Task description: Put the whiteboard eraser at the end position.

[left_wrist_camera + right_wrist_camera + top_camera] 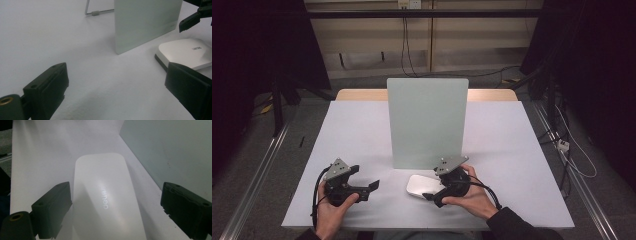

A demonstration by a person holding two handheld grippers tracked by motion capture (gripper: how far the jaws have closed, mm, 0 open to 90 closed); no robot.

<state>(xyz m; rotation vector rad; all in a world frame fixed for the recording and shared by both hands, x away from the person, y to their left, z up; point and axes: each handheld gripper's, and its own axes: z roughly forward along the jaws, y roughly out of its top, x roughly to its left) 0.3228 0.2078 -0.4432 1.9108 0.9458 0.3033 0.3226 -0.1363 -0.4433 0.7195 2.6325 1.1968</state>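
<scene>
Covering a wooden table, pale lilac cloth [362, 130], dark room beyond. Upright pale green panel [427, 120] mid-table; flat white plastic mouse [419, 186] just before it, between spread jaws of right gripper [434, 196], untouched. Left gripper [371, 186] open, empty, well left of panel.

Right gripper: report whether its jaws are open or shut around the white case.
Open. In the right gripper view, the right gripper has its jaws spread either side of the white case, a gap showing beside the right jaw.
</scene>
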